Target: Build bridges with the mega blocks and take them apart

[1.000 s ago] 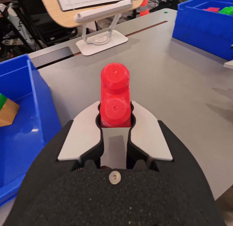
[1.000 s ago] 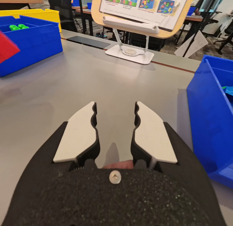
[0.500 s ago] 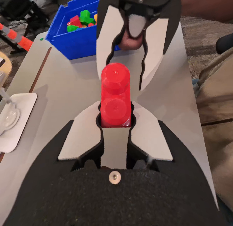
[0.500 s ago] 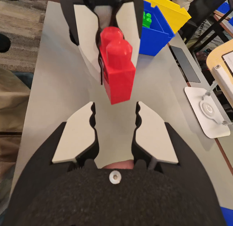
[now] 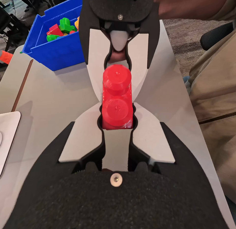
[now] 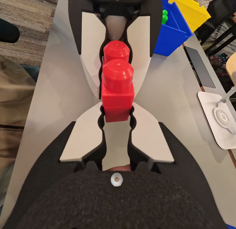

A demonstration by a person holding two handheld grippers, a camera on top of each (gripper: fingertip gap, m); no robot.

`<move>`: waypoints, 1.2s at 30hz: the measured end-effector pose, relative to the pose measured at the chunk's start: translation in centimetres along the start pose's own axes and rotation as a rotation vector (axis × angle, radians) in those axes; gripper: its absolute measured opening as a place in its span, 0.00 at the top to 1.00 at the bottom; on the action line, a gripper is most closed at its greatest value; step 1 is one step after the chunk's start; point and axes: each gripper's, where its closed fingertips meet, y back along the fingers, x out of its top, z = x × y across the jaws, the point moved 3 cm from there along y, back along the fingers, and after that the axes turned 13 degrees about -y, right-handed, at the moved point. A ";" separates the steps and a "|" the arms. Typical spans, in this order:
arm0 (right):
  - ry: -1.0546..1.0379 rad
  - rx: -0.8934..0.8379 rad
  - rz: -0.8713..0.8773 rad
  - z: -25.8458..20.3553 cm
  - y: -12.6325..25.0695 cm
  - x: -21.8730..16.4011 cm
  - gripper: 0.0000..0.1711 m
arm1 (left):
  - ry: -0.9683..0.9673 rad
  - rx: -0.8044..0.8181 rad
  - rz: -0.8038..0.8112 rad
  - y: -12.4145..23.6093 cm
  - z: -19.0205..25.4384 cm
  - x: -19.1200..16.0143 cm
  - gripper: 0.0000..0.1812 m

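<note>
Grippers meet head-on above the grey table (image 5: 53, 90), a red two-stud block (image 5: 116, 101) passing between them; your left gripper (image 5: 116, 115) is clenched on the block's near end, its fingers pressed to both flanks, while your right gripper (image 6: 116, 112) grasps the opposite end low on the body. In the left wrist view the right gripper (image 5: 117, 82) reaches in from 12 o'clock with its jaws flanking the far stud; whether they bear firmly there cannot be told from that angle.

To do this handover well, you should probably confirm the receiving grip is square on the flat sides before easing the other one off, and keep both tools level so the block does not twist; judged from these frames, the bridge is not yet begun.

Left wrist view alone shows the blue bin (image 5: 56, 54) at 10 o'clock holding loose red, green and orange blocks, and a sleeve at 1 o'clock. Right wrist view alone shows the block's (image 6: 117, 95) square front face, a second blue bin (image 6: 169, 41) with a green block at 1 o'clock, a yellow bin (image 6: 189, 12) behind it, and a white stand base (image 6: 212, 120) at 3 o'clock.
</note>
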 end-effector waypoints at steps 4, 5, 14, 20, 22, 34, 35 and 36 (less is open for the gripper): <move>0.032 0.005 -0.026 0.0 -0.2 0.2 0.79 | -0.005 0.008 0.003 0.3 0.0 0.1 0.77; 0.038 0.007 -0.032 0.0 -0.3 0.2 0.79 | -0.013 0.015 0.000 0.4 0.0 0.2 0.77; 0.074 0.024 -0.073 -0.2 -0.9 -0.2 0.79 | -0.017 0.032 0.006 0.6 0.5 0.3 0.78; 0.074 0.025 -0.087 -0.4 -1.3 -0.4 0.79 | -0.007 0.044 0.037 0.5 0.6 0.4 0.78; 0.069 0.036 -0.083 -0.5 -1.3 -0.4 0.79 | 0.001 0.047 0.059 0.6 0.7 0.6 0.78; 0.047 0.076 -0.056 -0.9 -1.6 -0.6 0.79 | 0.018 0.067 0.144 0.6 0.9 1.4 0.78; 0.044 0.078 -0.057 -0.9 -1.7 -0.6 0.79 | 0.016 0.072 0.145 0.5 0.9 1.4 0.78; 0.040 0.080 -0.053 -0.9 -1.8 -0.7 0.79 | 0.022 0.071 0.151 0.6 0.9 1.4 0.78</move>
